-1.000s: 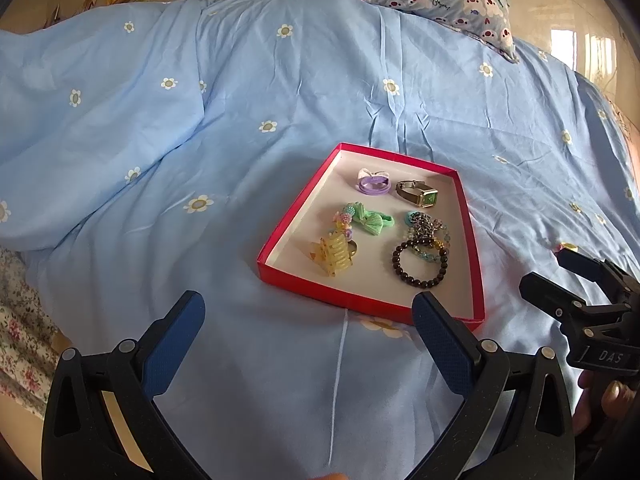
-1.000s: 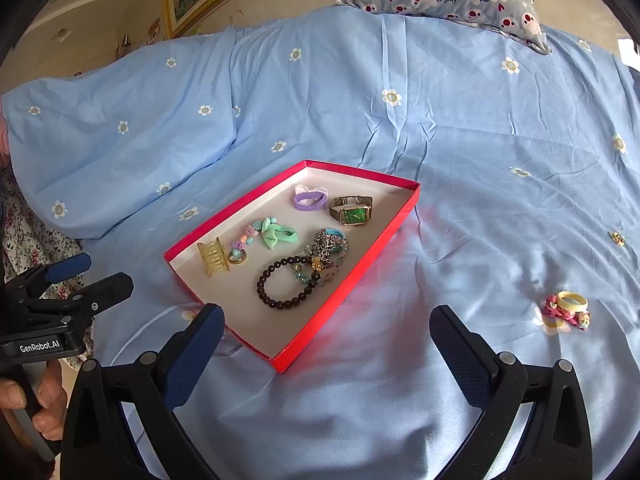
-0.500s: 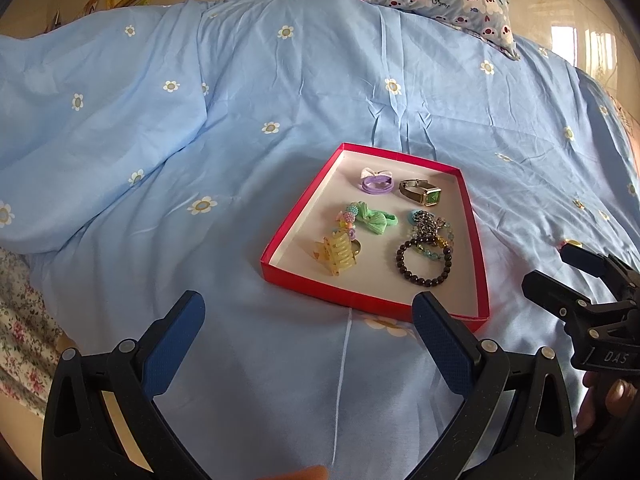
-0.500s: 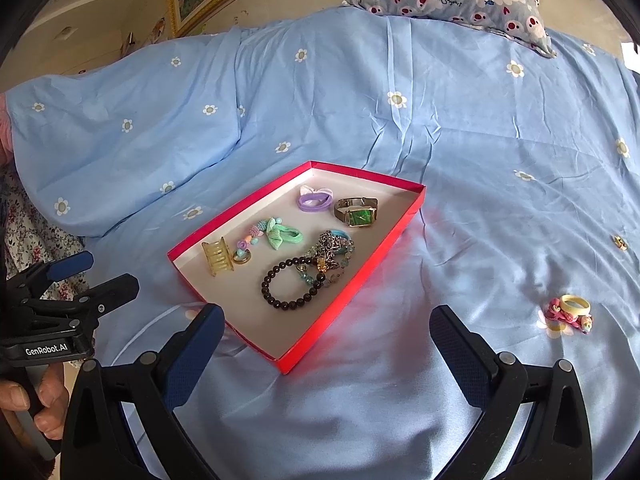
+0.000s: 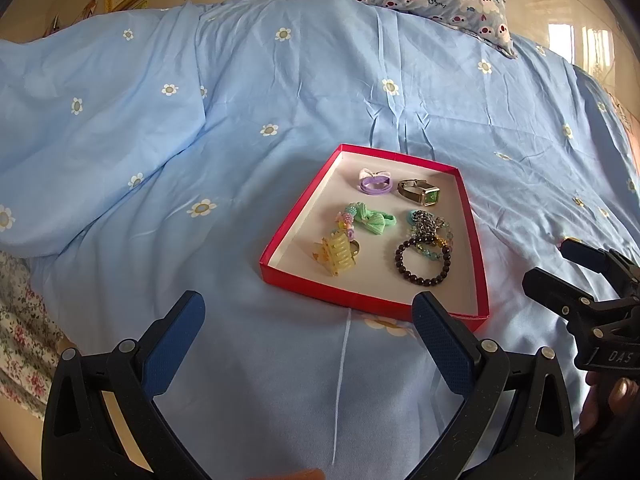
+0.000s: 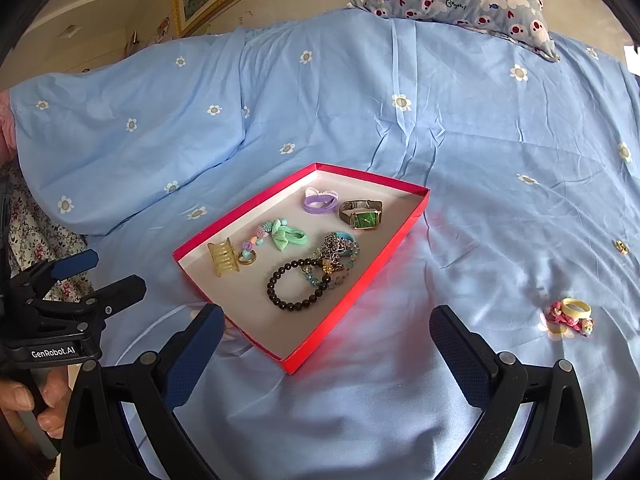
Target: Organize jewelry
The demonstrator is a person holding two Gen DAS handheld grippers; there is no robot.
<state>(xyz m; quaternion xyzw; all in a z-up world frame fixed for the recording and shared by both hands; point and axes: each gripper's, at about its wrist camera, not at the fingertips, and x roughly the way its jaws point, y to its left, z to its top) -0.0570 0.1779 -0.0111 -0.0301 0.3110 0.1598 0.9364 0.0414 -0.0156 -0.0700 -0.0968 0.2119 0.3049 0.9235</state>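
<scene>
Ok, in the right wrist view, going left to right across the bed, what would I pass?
Left gripper → yellow hair claw → green bow hair tie → green-faced watch → pink and yellow hair ties → small gold piece.

Bright, sharp daylight; soft shadows; strong fisheye curvature, dark vignetted corners.

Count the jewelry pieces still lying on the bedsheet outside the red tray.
2. A pink-and-yellow hair tie lies on the blue bedsheet right of the red tray, and a small gold piece sits farther right. Folds may hide others.
</scene>
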